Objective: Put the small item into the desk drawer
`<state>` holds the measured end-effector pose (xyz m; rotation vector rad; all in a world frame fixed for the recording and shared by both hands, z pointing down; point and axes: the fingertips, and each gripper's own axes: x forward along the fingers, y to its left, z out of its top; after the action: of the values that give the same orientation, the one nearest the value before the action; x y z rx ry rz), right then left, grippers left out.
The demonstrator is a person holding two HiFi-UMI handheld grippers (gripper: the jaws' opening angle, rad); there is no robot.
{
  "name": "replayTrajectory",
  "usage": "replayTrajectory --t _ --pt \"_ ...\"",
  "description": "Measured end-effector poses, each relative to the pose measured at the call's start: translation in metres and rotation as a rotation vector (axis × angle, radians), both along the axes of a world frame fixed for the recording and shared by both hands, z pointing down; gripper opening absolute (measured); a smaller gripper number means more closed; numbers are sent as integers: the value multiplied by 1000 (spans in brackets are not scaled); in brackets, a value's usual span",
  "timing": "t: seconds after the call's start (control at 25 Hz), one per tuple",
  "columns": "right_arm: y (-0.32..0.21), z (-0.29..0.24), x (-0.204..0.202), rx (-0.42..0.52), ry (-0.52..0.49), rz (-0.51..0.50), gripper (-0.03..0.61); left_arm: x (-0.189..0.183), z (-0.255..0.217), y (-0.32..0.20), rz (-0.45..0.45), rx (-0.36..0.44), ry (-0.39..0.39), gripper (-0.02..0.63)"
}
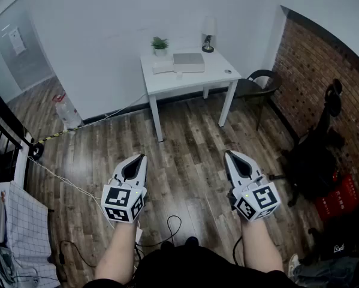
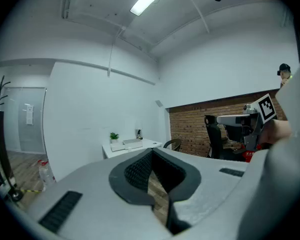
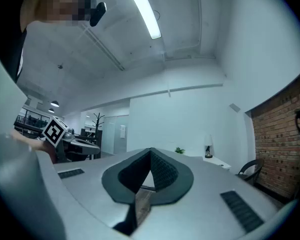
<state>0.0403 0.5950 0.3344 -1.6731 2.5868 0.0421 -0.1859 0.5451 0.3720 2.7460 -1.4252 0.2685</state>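
Note:
A white desk [image 1: 191,80] stands against the far wall, some way ahead of me; no drawer front can be made out from here. On it lie a small dark item [image 1: 228,71], a grey flat box [image 1: 188,59], a white object [image 1: 163,68], a potted plant [image 1: 160,44] and a small lamp [image 1: 208,41]. My left gripper [image 1: 142,157] and right gripper [image 1: 228,154] are held low over the wooden floor, side by side, both pointing at the desk. Both are shut with nothing between the jaws. The desk [image 2: 132,145] shows small in the left gripper view, above the gripper [image 2: 152,152]; likewise the desk [image 3: 217,160] and gripper [image 3: 151,151] in the right gripper view.
A dark chair [image 1: 260,86] stands right of the desk by the brick wall. Black equipment [image 1: 317,155] and a red crate [image 1: 341,197] crowd the right side. A plastic bottle [image 1: 67,111] and a black rack [image 1: 5,143] are at the left. Cables [image 1: 167,227] lie near my feet.

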Motion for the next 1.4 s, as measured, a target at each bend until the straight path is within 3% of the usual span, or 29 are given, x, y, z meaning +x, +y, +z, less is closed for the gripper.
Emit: replayTrajectory --t 0.52,0.88,1.12,1.4 --pt "2 2 23 6 6 -31 3 19 22 7 -61 -50 35 11" --pt "-11 15 2 -41 20 -129 3 27 26 -18 -43 -51 26 11" --pt "-64 29 0 -72 16 -110 3 33 43 -74 0 -81 40 11" --pt "-170 44 -9 -127 1 -78 3 13 63 -184 1 -123 67 11"
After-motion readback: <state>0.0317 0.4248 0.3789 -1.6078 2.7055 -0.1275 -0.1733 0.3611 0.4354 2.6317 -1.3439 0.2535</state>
